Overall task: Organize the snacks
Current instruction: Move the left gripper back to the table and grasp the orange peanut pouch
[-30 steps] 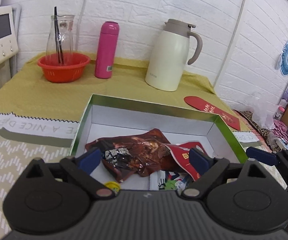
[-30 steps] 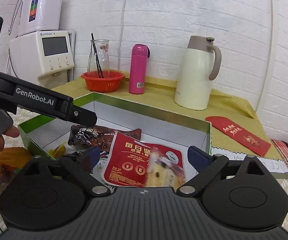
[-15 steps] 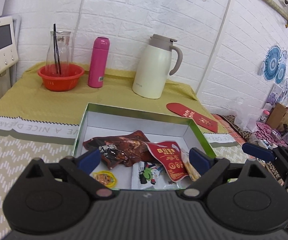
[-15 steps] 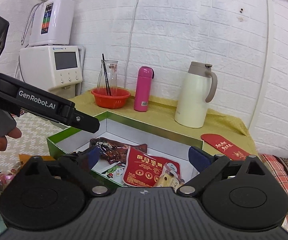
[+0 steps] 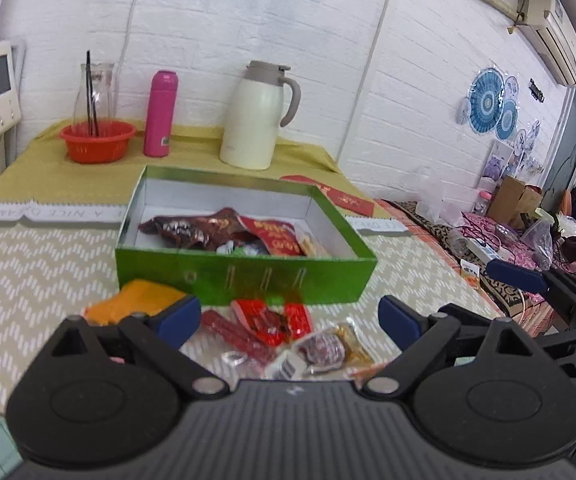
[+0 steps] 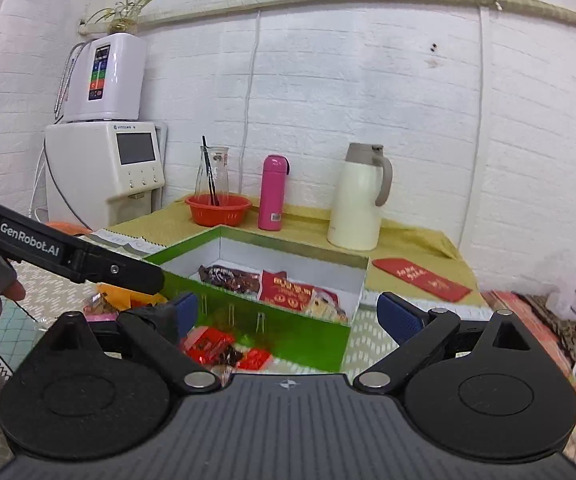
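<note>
A home: thermos jug (image 5: 257,120), water dispenser (image 6: 104,168), cluttered bedding (image 5: 500,236).

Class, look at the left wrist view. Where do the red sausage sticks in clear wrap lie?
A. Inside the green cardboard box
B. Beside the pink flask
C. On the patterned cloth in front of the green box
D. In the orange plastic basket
C: the red sausage sticks in clear wrap lie on the patterned cloth, outside the front wall of the green cardboard box.
</note>
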### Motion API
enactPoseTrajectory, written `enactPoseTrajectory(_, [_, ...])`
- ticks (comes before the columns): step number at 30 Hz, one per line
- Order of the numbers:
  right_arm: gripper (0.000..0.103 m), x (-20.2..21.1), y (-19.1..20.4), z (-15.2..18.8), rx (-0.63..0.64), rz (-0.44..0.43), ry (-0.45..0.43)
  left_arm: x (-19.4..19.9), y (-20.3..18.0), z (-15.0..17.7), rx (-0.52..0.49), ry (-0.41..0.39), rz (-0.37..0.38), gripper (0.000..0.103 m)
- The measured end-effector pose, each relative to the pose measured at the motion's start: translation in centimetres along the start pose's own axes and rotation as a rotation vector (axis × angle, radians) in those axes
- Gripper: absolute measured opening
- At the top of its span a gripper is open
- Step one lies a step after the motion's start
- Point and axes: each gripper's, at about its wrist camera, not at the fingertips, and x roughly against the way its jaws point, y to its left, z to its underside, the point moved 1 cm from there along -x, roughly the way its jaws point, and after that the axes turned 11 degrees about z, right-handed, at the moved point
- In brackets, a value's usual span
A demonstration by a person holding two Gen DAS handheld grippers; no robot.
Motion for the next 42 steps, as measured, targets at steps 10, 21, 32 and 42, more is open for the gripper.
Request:
enactPoseTrajectory(10, [0.103, -2.6, 0.1, 6.5, -0.183, 0.040, 0.243, 0.5, 3.4, 6.3, 0.218, 0.101, -0.055, 0.092])
enactPoseTrajectory(21, [0.079, -1.5, 5.5, 6.8, -0.066, -0.327, 0.233, 2.9, 4.0, 7.4, 0.245, 0.100, -0.017, 0.092])
enactPoseTrajectory(32, [0.103, 0.3, 3.6, 8.4, -0.092, -0.196, 0.280, -1.0, 2.5, 6.4, 0.192, 0.177, 0.171, 0.090])
enactPoseTrajectory(42, [0.102, 0.7, 4.1, 8.1, -0.091, -0.203, 0.270, -3.6, 1.9, 6.0, 0.189, 0.222, 0.268, 0.058])
